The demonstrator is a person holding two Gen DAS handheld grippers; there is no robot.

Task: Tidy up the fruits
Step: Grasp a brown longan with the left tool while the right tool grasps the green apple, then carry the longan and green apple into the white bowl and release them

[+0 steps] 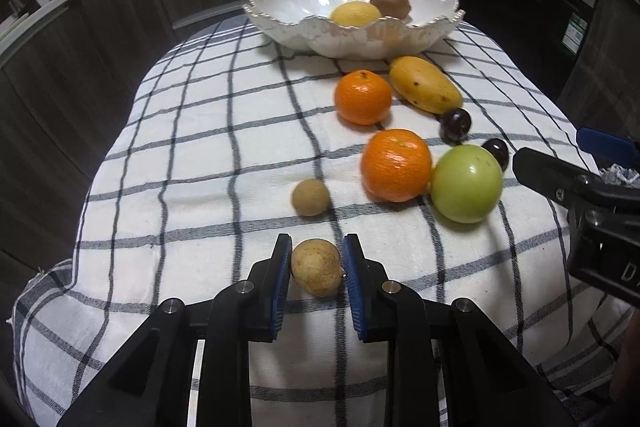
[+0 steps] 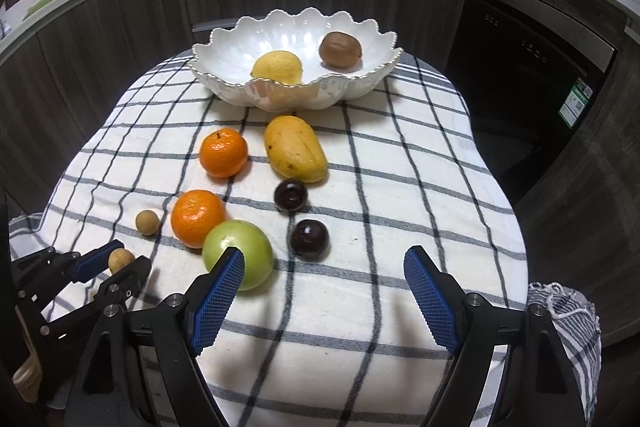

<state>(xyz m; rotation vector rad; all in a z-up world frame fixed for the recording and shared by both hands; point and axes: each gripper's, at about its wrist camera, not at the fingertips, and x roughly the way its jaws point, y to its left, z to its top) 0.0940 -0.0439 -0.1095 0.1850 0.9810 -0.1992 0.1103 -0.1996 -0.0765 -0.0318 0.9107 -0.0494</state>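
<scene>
The left tongs are clamped across the middle of a small tan fruit at the bench's near edge — light, thin-shelled, likely crushable, so squeeze gently. The right tongs gape wide, holding nothing, beside the green fruit.

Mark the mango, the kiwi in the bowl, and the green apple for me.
mango (image 2: 295, 149), right wrist view, middle of its yellow skin.
kiwi (image 2: 340, 50), right wrist view, centre of its brown top.
green apple (image 1: 466, 183), left wrist view, middle of its front face.
</scene>
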